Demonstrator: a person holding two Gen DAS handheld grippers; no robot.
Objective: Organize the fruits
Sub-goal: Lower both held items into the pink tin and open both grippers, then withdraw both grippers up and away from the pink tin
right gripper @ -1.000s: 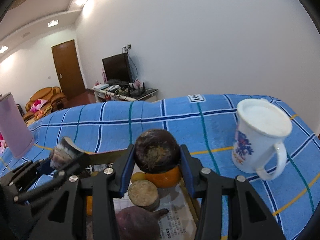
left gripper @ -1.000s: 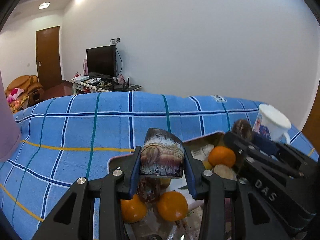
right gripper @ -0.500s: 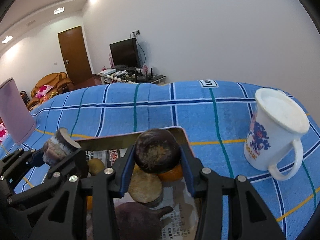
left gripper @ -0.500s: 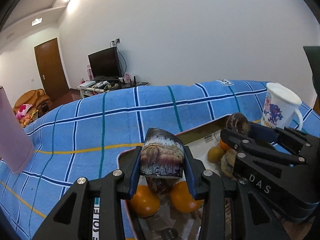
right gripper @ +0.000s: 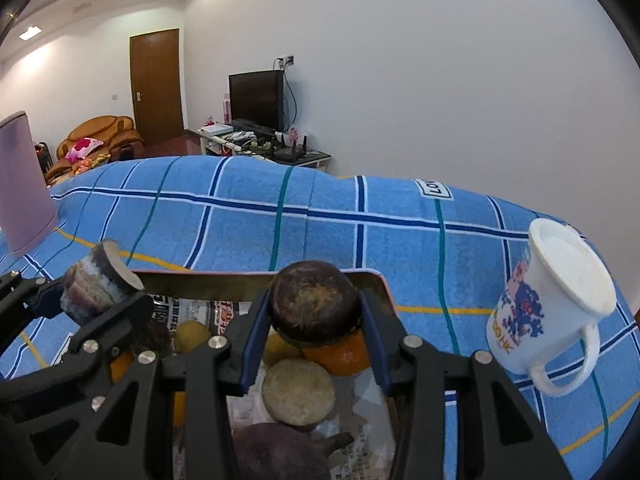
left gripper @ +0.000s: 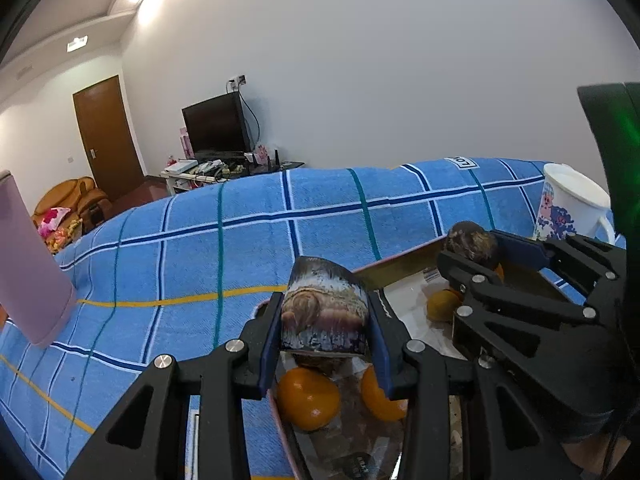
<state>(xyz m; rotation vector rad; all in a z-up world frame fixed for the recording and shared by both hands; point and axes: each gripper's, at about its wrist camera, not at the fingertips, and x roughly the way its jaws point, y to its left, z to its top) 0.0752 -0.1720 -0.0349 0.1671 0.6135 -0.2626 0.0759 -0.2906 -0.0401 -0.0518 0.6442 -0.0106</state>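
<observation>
My left gripper (left gripper: 325, 320) is shut on a cut dark tuber piece (left gripper: 325, 312), held above the tray (left gripper: 404, 270); it also shows in the right wrist view (right gripper: 96, 284). My right gripper (right gripper: 314, 312) is shut on a round dark brown fruit (right gripper: 314, 306), also seen in the left wrist view (left gripper: 470, 240), above the tray's far end (right gripper: 240, 280). In the tray lie oranges (left gripper: 308, 396), a yellow fruit (right gripper: 192, 334), a pale cut round (right gripper: 298, 390) and a purple sweet potato (right gripper: 280, 456) on newspaper.
A white printed mug (right gripper: 552, 304) stands on the blue checked cloth (right gripper: 320, 208) right of the tray. A pink cylinder (left gripper: 28, 264) stands at the far left. A TV stand, door and sofa lie beyond the table.
Both grippers have lifted and swung slightly with their loads still held; the tray and mug sit lower and further right in view. Grips are unchanged.
</observation>
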